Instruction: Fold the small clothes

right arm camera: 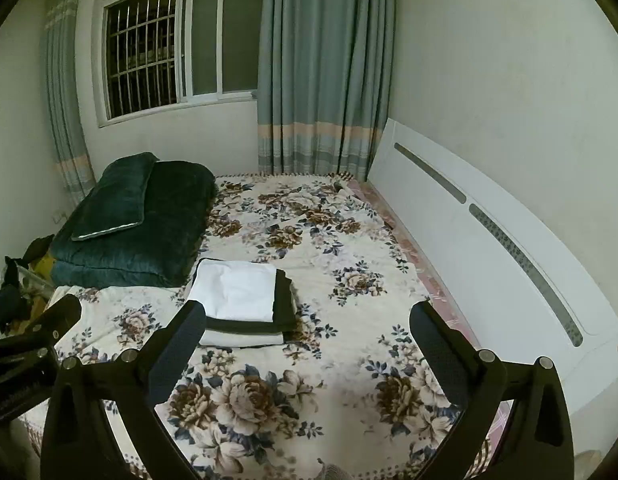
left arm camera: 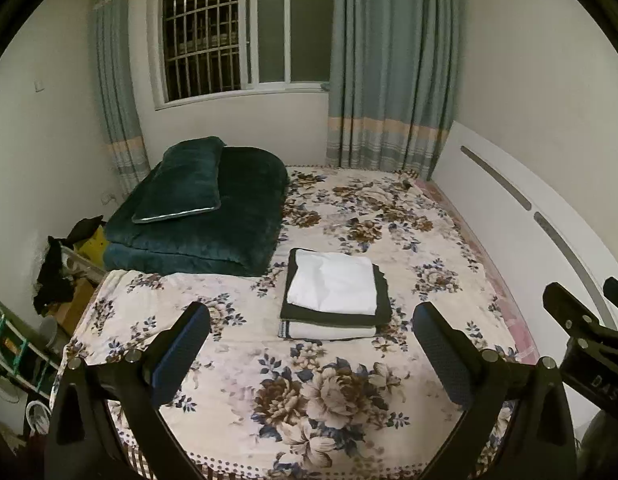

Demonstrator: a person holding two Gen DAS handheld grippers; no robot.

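A stack of folded small clothes (left arm camera: 333,294) lies on the flowered bedspread (left arm camera: 349,392), white piece on top, a dark one under it, a white one at the bottom. It also shows in the right wrist view (right arm camera: 241,304). My left gripper (left arm camera: 311,344) is open and empty, held above the bed just in front of the stack. My right gripper (right arm camera: 307,340) is open and empty, to the right of the stack. The right gripper's fingers (left arm camera: 569,312) show at the right edge of the left wrist view; the left gripper's fingers (right arm camera: 57,316) show at the left edge of the right view.
A folded dark green quilt (left arm camera: 213,224) with a green pillow (left arm camera: 185,180) lies at the far left of the bed. A white headboard (right arm camera: 489,248) runs along the right. Curtains (left arm camera: 389,72) and a window stand behind. Clutter (left arm camera: 57,272) sits on the floor at left.
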